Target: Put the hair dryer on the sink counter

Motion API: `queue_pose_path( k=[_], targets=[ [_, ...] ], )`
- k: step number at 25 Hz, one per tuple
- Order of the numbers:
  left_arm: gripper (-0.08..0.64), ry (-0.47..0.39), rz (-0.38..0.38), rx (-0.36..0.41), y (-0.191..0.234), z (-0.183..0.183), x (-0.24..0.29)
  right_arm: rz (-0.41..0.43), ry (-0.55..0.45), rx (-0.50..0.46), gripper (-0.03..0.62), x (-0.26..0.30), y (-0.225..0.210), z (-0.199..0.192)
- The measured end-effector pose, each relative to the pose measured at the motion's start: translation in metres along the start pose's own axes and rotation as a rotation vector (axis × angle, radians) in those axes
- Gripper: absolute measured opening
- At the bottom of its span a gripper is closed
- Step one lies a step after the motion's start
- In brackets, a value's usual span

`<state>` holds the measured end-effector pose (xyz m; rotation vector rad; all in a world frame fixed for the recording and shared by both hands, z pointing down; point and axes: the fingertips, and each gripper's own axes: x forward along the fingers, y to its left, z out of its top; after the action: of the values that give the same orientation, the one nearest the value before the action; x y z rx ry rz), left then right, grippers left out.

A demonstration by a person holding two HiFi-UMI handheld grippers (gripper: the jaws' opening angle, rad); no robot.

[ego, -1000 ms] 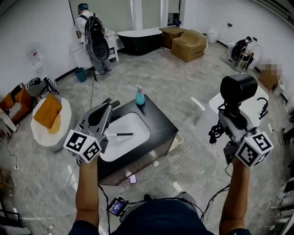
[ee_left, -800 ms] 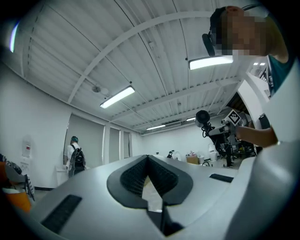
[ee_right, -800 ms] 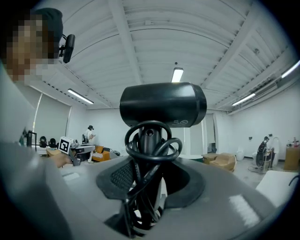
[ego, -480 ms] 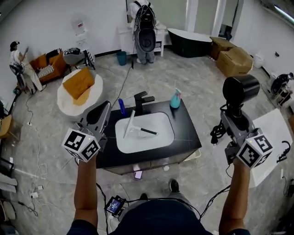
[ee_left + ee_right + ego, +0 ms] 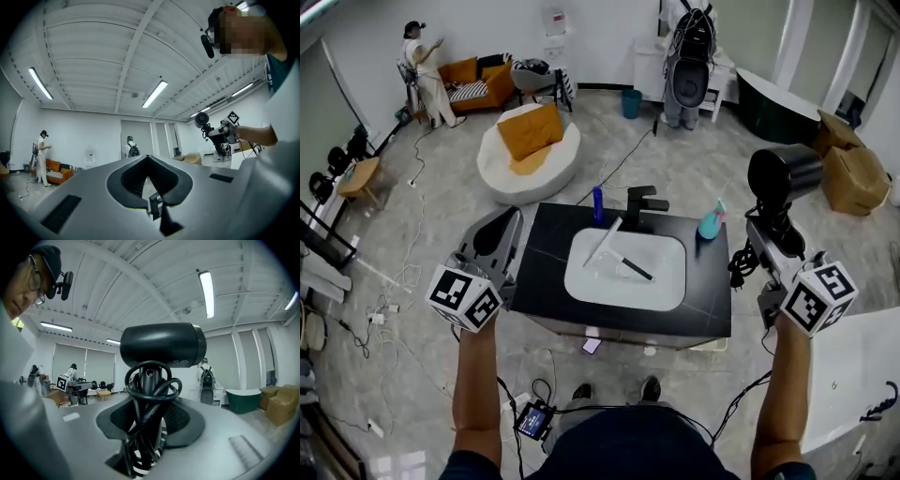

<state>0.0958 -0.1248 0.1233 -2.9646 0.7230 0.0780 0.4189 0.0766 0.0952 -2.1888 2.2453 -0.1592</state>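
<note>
My right gripper (image 5: pixel 772 228) is shut on the handle of a black hair dryer (image 5: pixel 783 175), held upright in the air to the right of the sink counter (image 5: pixel 546 246). In the right gripper view the hair dryer (image 5: pixel 161 345) stands between the jaws of the right gripper (image 5: pixel 150 401), its cord coiled round the handle. The counter is black with a white basin (image 5: pixel 661 281), a black faucet (image 5: pixel 639 202) and a teal bottle (image 5: pixel 710 223). My left gripper (image 5: pixel 516 216) hovers at the counter's left edge, shut and with nothing in it, as the left gripper (image 5: pixel 147 157) shows in its own view.
A white stick and a black one (image 5: pixel 633 267) lie in the basin; a blue item (image 5: pixel 598 204) stands by the faucet. A round white ottoman (image 5: pixel 502 173) with an orange cushion lies beyond. Cardboard boxes (image 5: pixel 853 173), a dark bathtub (image 5: pixel 778 94), floor cables and two people stand further off.
The view has swung left, so the sink counter now lies centred between both grippers. Both grippers keep their pose, and the hair dryer stays in the right one.
</note>
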Motion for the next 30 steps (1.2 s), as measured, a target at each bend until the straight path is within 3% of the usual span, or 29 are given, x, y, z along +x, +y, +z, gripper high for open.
queue_pose_path(
  k=[11, 30],
  targets=[
    [0.005, 0.051, 0.221, 0.024, 0.03, -0.006, -0.055, 0.207, 0.056, 0.009, 0.169, 0.093, 0.013, -0.018],
    [0.005, 0.122, 0.443, 0.016, 0.06, -0.046, -0.131, 0.406, 0.162, 0.024, 0.169, 0.206, 0.071, -0.072]
  ],
)
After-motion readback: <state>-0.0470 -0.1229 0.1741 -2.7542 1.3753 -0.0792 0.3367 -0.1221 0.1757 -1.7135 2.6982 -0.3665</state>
